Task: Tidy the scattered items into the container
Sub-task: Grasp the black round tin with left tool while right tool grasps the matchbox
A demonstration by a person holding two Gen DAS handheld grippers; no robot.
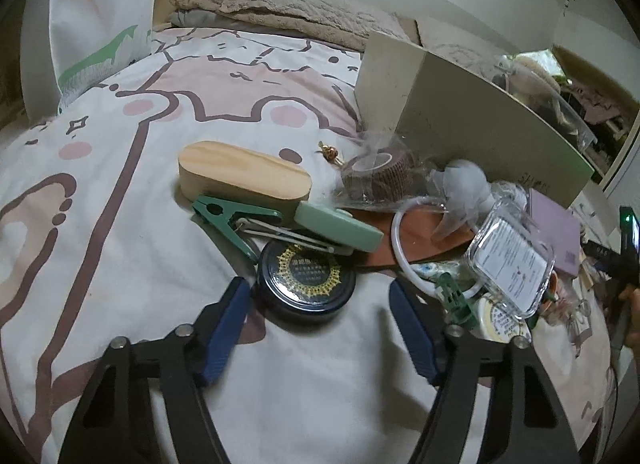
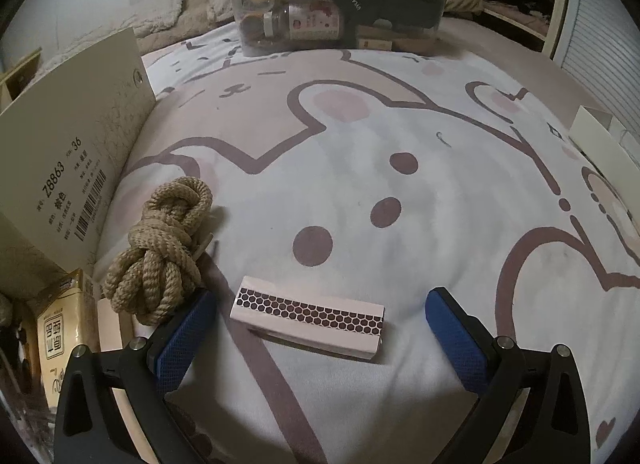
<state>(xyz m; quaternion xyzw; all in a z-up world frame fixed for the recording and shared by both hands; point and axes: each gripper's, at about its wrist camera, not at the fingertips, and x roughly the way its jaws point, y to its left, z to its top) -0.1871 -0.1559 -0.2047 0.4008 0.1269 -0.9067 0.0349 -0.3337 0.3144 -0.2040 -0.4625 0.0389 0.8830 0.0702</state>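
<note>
On the bed in the left wrist view lies a round black tin [image 1: 306, 280] with a gold pattern on its lid. My left gripper [image 1: 318, 286] is open; its blue pads flank the tin's near half, and a gap shows on the right side. In the right wrist view, a pale matchbox [image 2: 308, 312] with a honeycomb striking strip lies flat between the blue pads of my right gripper [image 2: 322, 296], which is wide open and clear of it. A knotted tan rope bundle [image 2: 168, 252] rests by the left finger. A clear plastic bin [image 2: 436, 20] holding several items stands at the far end.
Beyond the tin lies a pile: a wooden oval box [image 1: 244, 176], green clip [image 1: 232, 220], mint stapler [image 1: 336, 224], bagged brown tape roll [image 1: 376, 176] and clear plastic case [image 1: 512, 260]. A beige cardboard box [image 1: 460, 124] [image 2: 72, 168] stands behind. A tissue pack [image 2: 64, 316] lies at the left.
</note>
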